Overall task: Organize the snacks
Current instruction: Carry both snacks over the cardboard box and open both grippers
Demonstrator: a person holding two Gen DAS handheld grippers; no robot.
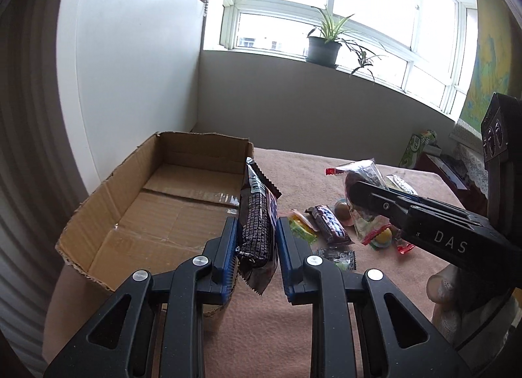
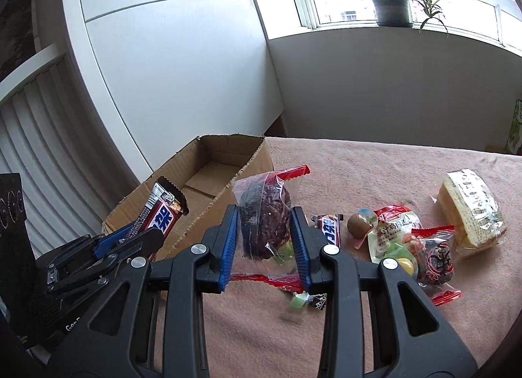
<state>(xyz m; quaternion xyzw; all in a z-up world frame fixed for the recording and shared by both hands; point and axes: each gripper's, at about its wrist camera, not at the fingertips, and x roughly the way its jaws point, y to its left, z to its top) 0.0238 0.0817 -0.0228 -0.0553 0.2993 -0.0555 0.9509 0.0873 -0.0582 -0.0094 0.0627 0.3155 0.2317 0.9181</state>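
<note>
Upright chocolate bar (image 1: 257,224); clear-wrapped snack (image 2: 264,218)

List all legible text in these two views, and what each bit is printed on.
"DAS" – white letters on the right gripper body, cut off by the frame.
"架" – big white character on the chocolate bar in the left gripper.
"汁鸡" – partly readable on the pale snack pouch.
Fine print on the chocolate bar's back, and print on the sandwich pack: too small or blurred.

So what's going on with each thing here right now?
Left gripper: jaws shut on the chocolate bar, lifted.
Right gripper: jaws shut on the clear packet, lifted.
Cardboard box: open, nothing inside.
Second chocolate bar: lying on the cloth.
Wrapped cake: lying on the cloth.
</note>
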